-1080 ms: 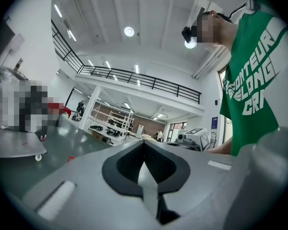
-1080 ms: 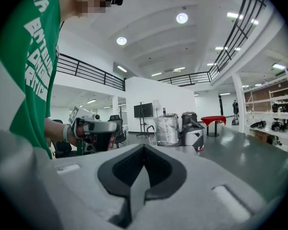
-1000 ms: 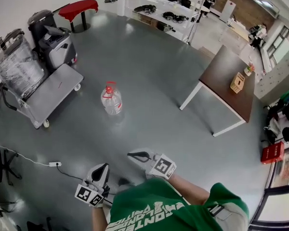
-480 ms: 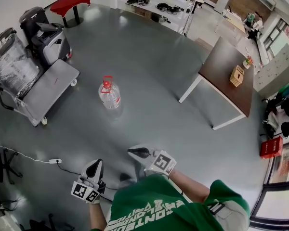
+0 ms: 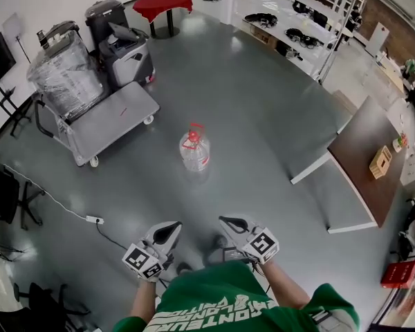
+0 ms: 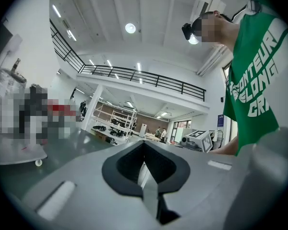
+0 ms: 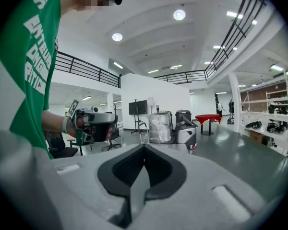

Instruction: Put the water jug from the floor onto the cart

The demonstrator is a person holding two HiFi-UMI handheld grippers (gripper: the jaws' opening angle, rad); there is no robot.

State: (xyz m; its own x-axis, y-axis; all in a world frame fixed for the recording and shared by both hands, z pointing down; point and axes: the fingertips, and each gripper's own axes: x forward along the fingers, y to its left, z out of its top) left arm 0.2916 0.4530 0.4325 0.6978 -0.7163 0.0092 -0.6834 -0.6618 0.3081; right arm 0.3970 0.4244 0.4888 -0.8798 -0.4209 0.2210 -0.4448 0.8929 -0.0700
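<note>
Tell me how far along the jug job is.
Nothing is done yet: the water jug stands upright on the floor, apart from the cart. The left gripper and right gripper are short of it, jaws shut and empty. Left: reach it, grasp it, lift it onto the cart.

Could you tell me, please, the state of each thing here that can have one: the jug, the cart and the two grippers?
Water jug: upright on the floor, red cap on, not held, apart from the cart.
Cart: standing on the floor, near part of its deck bare.
Left gripper: jaws together, empty.
Right gripper: jaws together, empty.
</note>
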